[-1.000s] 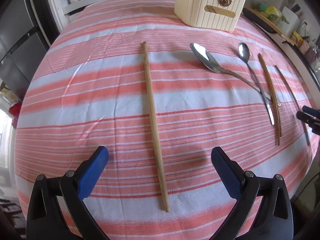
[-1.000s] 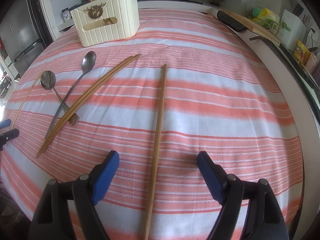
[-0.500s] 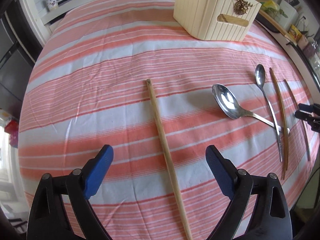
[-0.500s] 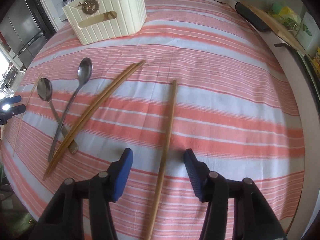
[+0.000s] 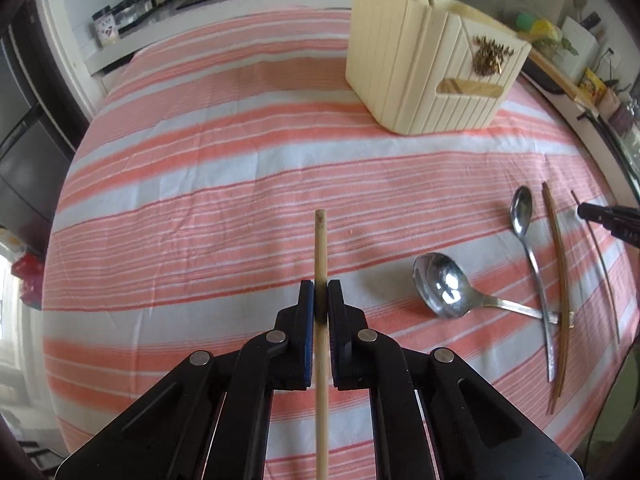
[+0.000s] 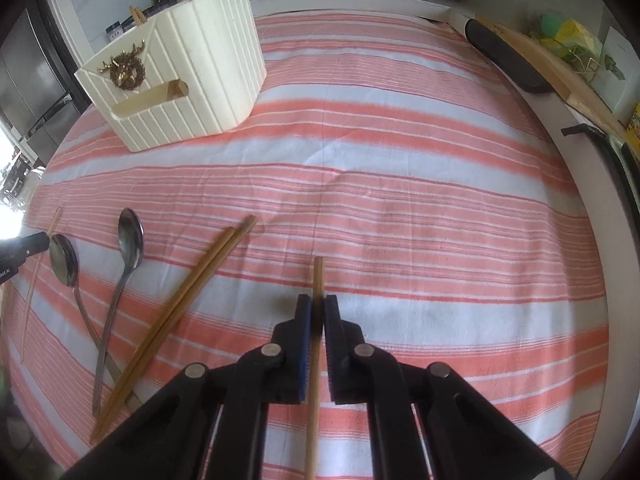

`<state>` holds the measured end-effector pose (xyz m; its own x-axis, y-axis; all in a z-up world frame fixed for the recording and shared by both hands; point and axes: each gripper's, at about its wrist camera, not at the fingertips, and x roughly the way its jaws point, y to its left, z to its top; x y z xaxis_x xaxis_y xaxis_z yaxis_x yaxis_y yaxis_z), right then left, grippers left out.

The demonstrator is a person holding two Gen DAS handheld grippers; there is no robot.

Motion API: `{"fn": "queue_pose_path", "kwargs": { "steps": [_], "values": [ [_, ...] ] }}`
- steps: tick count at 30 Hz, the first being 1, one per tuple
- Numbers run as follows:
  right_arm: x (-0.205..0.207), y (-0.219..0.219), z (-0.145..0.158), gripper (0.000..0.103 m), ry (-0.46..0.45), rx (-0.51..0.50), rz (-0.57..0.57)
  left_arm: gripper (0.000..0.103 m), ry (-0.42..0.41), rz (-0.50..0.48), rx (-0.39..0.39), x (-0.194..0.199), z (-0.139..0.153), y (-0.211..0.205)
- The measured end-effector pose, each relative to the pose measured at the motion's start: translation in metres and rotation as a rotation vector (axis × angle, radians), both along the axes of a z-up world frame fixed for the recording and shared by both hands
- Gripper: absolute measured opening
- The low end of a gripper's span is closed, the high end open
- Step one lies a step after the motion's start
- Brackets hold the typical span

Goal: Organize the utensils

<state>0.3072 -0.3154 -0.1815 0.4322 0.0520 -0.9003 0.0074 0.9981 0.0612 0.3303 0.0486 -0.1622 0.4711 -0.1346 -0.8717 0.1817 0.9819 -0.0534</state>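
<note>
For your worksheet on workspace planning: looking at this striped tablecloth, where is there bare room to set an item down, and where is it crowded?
Bare cloth lies between the cream holder and the left tongs, and across the tablecloth to the right of the right tongs. It is crowded between the two tongs, where two spoons cross beside a chopstick pair.

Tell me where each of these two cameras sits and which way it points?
Left wrist: on the left gripper, looking forward over a held chopstick toward the holder; the right gripper peeks in at right.
Right wrist: on the right gripper, clamping another chopstick.
Shared: holder, two spoons, striped cloth.
</note>
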Motion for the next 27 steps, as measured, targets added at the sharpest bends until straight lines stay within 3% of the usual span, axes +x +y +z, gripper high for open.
{"fn": "queue_pose_path", "kwargs": {
  "steps": [3,8,12,20,27],
  "values": [
    [-0.012,-0.002,0.029,0.006,-0.112,0.060,0.000,0.005,-0.111,0.014,-0.046,-0.015,0.039,0.007],
    [-0.043,0.012,0.095,0.006,-0.301,0.061,0.054,0.005,-0.288,0.013,-0.120,-0.048,0.105,0.014],
    [-0.069,0.022,0.138,0.006,-0.417,0.058,0.086,0.005,-0.399,-0.002,-0.153,-0.073,0.141,0.017],
    [-0.098,0.045,0.195,0.006,-0.637,-0.014,0.137,0.005,-0.530,-0.024,-0.210,-0.083,0.187,0.011],
    [-0.069,0.056,0.239,0.006,-0.739,-0.026,0.143,0.005,-0.614,-0.018,-0.266,-0.063,0.228,0.013]
  ]
}}
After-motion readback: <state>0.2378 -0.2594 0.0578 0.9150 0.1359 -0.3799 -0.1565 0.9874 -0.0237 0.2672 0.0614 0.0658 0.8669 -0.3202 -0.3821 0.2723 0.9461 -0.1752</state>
